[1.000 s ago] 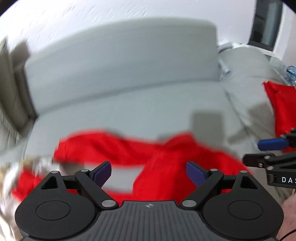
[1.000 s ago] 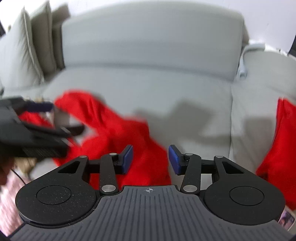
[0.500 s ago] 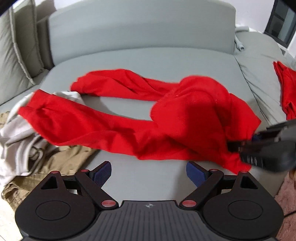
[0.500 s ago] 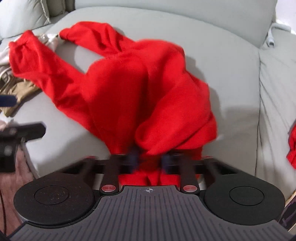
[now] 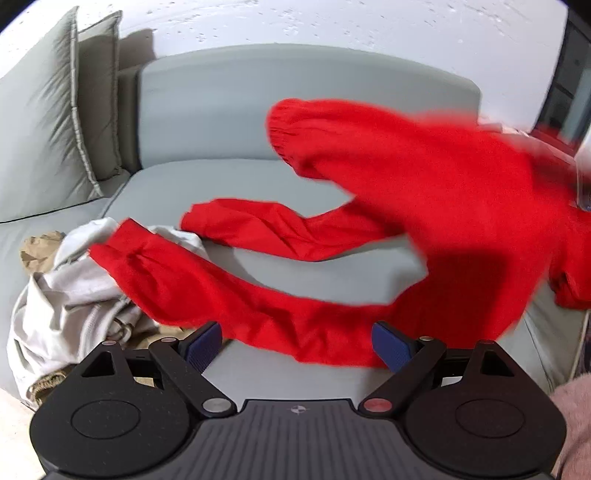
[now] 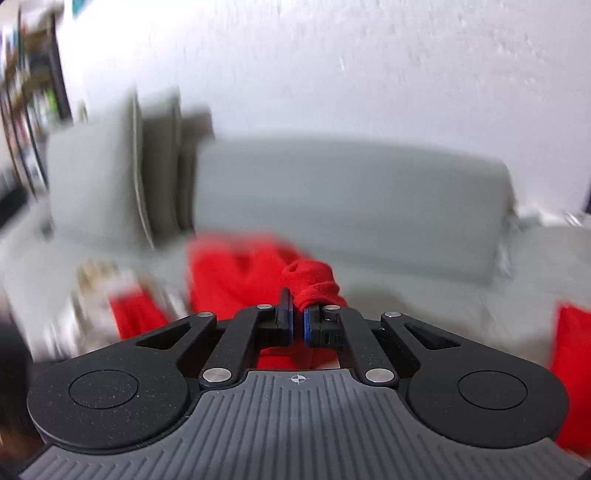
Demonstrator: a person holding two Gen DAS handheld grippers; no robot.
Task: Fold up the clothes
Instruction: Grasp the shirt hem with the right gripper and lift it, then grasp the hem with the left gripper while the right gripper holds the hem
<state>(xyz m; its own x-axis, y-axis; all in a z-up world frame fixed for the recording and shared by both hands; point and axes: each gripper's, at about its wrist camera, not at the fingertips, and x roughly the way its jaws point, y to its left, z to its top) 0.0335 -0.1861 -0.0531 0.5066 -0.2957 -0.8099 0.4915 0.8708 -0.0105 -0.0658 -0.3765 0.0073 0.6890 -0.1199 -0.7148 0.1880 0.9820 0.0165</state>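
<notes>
- Surface: grey sofa (image 5: 303,177), seat cushion bare at centre; upright back cushion behind; two grey pillows (image 5: 48,140) standing at its left end.
- Room: white textured wall (image 5: 332,26) behind the sofa; a dark shelf at far left in your right wrist view, blurred.
- Red garment (image 5: 443,206): body lifted at the right, two long parts trailing across the seat.
- Pale grey and tan clothes (image 5: 66,291): heaped at the seat's left.
- Your left gripper (image 5: 295,345): fingers apart, empty, just before the trailing red cloth.
- Your right gripper (image 6: 298,321): fingers pinched on a bunch of the red garment.
</notes>
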